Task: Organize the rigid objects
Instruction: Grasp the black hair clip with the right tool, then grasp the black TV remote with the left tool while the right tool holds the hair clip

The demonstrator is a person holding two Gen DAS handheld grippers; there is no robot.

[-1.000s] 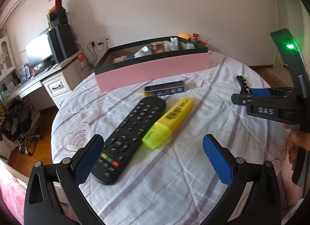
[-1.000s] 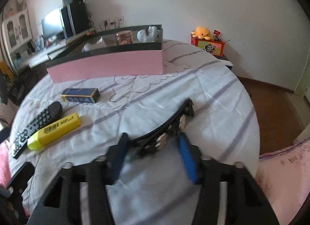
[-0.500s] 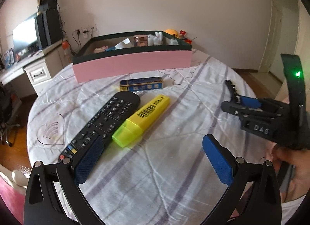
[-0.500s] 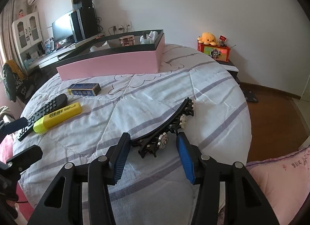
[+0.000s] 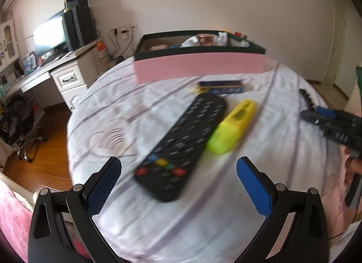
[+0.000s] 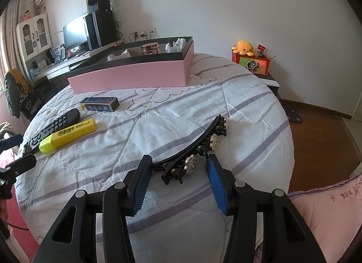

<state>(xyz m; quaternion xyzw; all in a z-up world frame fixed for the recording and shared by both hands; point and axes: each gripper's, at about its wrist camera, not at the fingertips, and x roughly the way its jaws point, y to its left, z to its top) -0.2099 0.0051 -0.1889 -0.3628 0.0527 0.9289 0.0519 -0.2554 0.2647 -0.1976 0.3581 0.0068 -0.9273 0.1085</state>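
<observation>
Hair clip [image 6: 199, 147] between right gripper [image 6: 178, 172] jaws, apparently untouched; left gripper [image 5: 178, 172] jaws spread; remote [image 5: 181, 145] motion-blurred.

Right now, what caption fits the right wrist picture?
Open right gripper straddling a black curved clip on the bed.
</observation>
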